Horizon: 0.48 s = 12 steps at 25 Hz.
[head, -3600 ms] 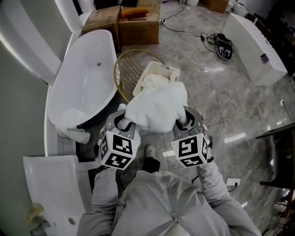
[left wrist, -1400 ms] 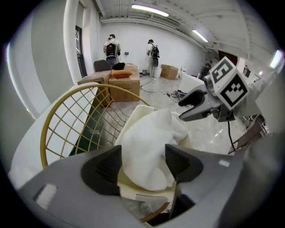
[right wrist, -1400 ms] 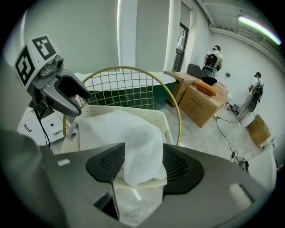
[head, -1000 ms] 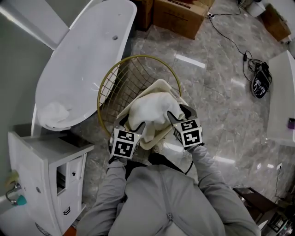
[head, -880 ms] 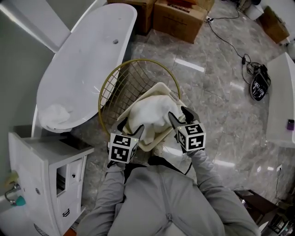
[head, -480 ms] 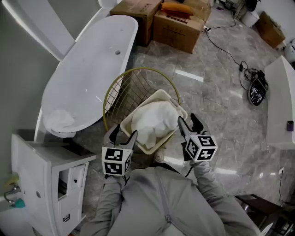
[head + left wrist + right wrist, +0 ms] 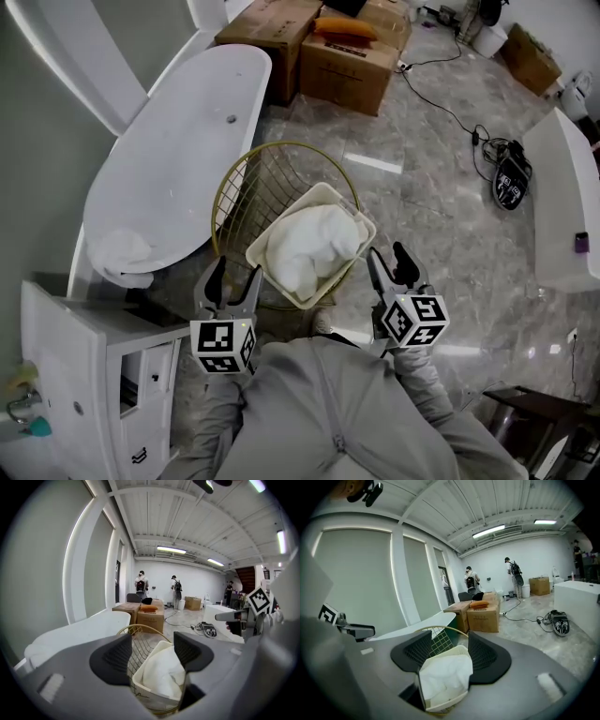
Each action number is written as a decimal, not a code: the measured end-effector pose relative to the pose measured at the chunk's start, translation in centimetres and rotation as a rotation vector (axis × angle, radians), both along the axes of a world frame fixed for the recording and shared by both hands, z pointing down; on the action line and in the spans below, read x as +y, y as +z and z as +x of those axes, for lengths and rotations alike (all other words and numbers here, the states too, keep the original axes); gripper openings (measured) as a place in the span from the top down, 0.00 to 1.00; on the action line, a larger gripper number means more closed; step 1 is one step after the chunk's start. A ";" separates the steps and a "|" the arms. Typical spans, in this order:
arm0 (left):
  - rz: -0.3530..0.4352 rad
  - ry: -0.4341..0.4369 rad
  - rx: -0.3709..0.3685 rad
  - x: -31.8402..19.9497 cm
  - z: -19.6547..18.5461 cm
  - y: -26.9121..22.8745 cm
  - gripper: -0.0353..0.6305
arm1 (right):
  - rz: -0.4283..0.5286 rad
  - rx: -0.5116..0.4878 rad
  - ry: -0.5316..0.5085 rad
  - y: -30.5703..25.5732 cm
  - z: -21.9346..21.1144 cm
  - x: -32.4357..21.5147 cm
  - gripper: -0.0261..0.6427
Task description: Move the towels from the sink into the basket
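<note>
Towels, two: one towel [image 7: 314, 251] fills the basket [image 7: 323, 190] ahead of my left claw [image 7: 236, 272] and right claw [image 7: 386, 253], both open and empty. Head view alone clearly shows another towel [image 7: 122, 255] in the sink [image 7: 178, 141], beyond my left claw.

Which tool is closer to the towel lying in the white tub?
Left. The left tool hangs open just right of the towel, outside the tub; the right tool is farther right, beyond the basket.
</note>
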<state>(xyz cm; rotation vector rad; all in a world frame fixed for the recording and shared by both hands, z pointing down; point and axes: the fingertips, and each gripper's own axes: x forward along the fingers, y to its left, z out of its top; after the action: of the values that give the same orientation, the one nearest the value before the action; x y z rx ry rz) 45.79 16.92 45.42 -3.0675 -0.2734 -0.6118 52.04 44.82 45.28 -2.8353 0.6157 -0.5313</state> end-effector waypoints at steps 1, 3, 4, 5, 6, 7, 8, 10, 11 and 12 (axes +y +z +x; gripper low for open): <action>-0.011 0.000 0.008 -0.1 -0.3 -0.2 0.45 | 0.002 0.011 0.008 -0.3 -0.5 -0.1 0.60; -0.032 0.011 0.016 0.0 -0.9 -0.3 0.45 | 0.006 0.032 0.022 -0.8 -1.5 -0.2 0.60; -0.039 0.018 0.018 0.1 -1.2 -0.3 0.45 | 0.007 0.039 0.029 -1.0 -1.9 -0.3 0.60; -0.043 0.025 0.021 0.2 -1.4 -0.2 0.45 | 0.007 0.045 0.035 -1.1 -2.3 -0.3 0.60; -0.045 0.031 0.025 0.3 -1.6 -0.3 0.45 | 0.007 0.049 0.041 -1.1 -2.7 -0.4 0.60; -0.048 0.036 0.030 0.4 -1.7 -0.4 0.45 | 0.007 0.052 0.047 -1.2 -3.0 -0.5 0.60; -0.051 0.041 0.037 0.5 -1.7 -0.5 0.45 | 0.008 0.055 0.052 -1.3 -3.3 -0.6 0.60; -0.057 0.053 0.052 0.9 -1.5 -0.9 0.45 | 0.013 0.062 0.060 -1.5 -3.8 -0.9 0.60; -0.059 0.060 0.059 1.1 -1.3 -1.1 0.45 | 0.014 0.066 0.065 -1.6 -4.0 -1.0 0.60; -0.060 0.067 0.065 1.3 -1.2 -1.2 0.45 | 0.013 0.069 0.068 -1.6 -4.2 -1.2 0.60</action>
<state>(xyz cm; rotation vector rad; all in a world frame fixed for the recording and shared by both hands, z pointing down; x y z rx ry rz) 44.62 18.21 44.23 -3.1132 -0.3987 -0.5092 47.85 43.62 43.65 -2.8611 0.5299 -0.4176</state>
